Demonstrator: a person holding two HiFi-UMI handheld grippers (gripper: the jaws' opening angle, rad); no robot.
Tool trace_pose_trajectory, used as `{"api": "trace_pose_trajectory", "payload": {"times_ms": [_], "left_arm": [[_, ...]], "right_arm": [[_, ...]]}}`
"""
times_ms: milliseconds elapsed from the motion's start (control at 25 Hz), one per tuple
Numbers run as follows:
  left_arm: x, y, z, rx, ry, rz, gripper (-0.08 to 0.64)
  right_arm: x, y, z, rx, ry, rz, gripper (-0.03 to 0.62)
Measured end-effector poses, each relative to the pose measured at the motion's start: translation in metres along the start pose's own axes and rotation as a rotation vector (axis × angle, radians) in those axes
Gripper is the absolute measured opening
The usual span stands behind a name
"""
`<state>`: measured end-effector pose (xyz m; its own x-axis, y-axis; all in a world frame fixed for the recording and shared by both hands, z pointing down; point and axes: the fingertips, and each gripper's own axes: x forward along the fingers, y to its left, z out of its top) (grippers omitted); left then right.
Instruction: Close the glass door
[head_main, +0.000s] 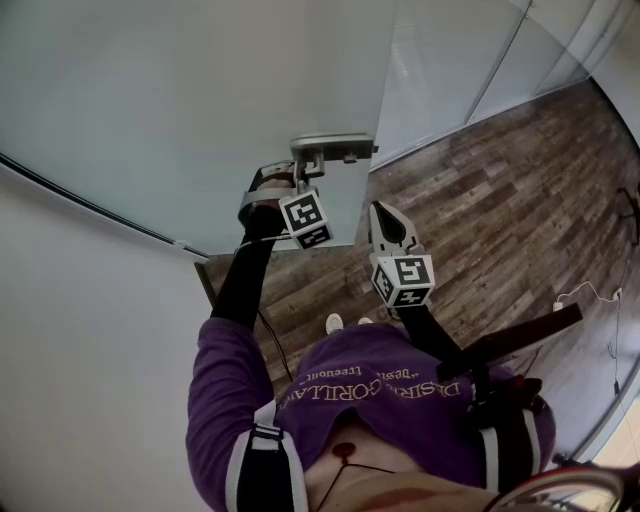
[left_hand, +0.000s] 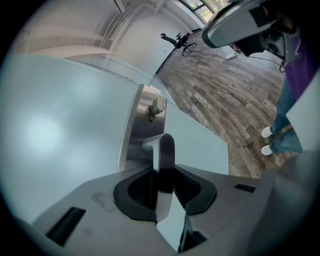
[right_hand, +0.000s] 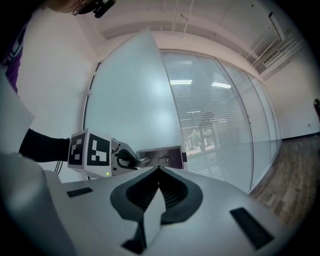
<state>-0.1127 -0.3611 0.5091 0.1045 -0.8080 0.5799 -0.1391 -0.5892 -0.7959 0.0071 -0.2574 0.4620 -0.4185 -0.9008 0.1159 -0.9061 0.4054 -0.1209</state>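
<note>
Left tongs (head_main: 303, 172) clamp the door handle (head_main: 332, 148) at the free edge of the glass door (head_main: 180, 110) in my head view. The right tongs (head_main: 383, 214) hang just beside, over open wood floor (head_main: 480, 190). In the left gripper view I see the lever pinched between the pads. In the right gripper view the jaws meet, empty.

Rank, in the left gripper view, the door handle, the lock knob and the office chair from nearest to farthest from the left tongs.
1. Door handle: gripped between the left tongs.
2. Lock knob: just beyond it, higher up.
3. Office chair: far off, at the top.
</note>
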Motion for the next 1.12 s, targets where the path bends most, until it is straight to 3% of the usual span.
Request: {"api": "trace_pose_trajectory", "payload": {"times_ms": [280,920,1120], "left_arm": [[0.001,-0.001,-0.003,0.041,0.017,0.012,0.07],[0.006,-0.011,-0.004,0.06,0.014,-0.18,0.051],[0.009,-0.013,-0.003,0.061,-0.021,-0.186,0.049]], "right_arm": [[0.001,0.005,-0.001,-0.002,0.001,-0.003,-0.003],[0.001,0.011,-0.007,-0.003,0.016,-0.051,-0.003],[0.002,0.014,-0.011,-0.012,0.02,-0.071,-0.003]]}}
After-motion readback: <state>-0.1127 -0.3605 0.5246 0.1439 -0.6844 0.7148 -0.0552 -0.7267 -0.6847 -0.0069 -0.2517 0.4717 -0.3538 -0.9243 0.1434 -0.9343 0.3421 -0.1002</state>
